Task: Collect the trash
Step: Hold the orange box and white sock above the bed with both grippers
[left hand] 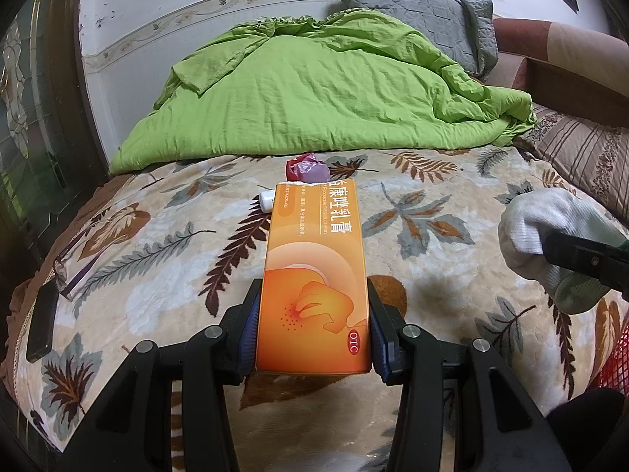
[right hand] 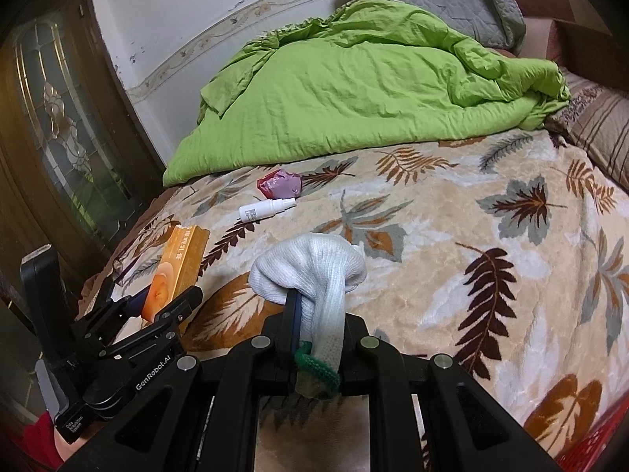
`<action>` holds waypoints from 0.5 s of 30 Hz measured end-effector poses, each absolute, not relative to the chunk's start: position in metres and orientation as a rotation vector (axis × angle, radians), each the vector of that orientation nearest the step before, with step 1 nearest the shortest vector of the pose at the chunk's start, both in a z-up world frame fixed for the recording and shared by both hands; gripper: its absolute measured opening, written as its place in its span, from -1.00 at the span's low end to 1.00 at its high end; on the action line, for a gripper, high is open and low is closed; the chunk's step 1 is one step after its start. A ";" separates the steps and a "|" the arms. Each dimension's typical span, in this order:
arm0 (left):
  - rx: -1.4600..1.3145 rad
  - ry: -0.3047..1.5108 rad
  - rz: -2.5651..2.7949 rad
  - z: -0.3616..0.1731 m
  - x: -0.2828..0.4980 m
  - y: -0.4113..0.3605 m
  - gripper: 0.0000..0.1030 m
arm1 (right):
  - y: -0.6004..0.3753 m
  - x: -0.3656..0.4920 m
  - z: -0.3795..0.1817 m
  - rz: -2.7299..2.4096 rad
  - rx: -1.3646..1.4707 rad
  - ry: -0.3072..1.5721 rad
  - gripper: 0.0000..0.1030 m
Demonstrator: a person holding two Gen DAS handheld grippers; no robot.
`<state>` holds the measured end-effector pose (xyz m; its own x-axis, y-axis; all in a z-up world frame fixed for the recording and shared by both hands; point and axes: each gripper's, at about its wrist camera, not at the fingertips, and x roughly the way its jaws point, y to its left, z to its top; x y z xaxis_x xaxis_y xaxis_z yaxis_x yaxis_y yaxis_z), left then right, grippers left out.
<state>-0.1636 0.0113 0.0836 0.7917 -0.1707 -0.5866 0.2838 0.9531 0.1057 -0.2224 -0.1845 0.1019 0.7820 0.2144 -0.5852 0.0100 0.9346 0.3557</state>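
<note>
While left gripper [left hand: 312, 326] clamps orange carton [left hand: 314, 275] across long sides near its end, box looks light, stiff, crushable. Right gripper [right hand: 314, 314], jaws shut, pinches soft limp white sock [right hand: 310, 267]. Ahead: small white bottle [right hand: 265, 209], crumpled wrapper [right hand: 280, 184], both light; bottle likely rolls, so grip mid-body.

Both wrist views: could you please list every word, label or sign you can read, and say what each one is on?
"康唑乳膏", on the orange cream box held in the left gripper.
"Nitrate cream", same box; the word before it is unclear.
"OTC", red oval on the box.
"GenRobot.AI", on the left gripper's body in the right wrist view.
"Data Acquisition System", same body, barely legible.
White bottle: print too small to read.
</note>
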 end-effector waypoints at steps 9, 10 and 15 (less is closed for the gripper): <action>0.201 0.608 -0.249 0.083 -0.166 0.006 -0.12 | -0.186 -0.231 0.106 0.107 0.357 0.659 -0.72; 0.204 0.607 -0.250 0.082 -0.166 0.004 -0.12 | -0.186 -0.233 0.107 0.107 0.355 0.656 -0.72; 0.222 0.601 -0.259 0.083 -0.171 0.001 -0.12 | -0.186 -0.239 0.109 0.104 0.348 0.653 -0.72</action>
<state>-0.1708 0.0010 0.0833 0.7943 -0.1749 -0.5817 0.3028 0.9442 0.1296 -0.2394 -0.1864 0.1089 0.7913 0.2031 -0.5767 0.0137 0.9371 0.3488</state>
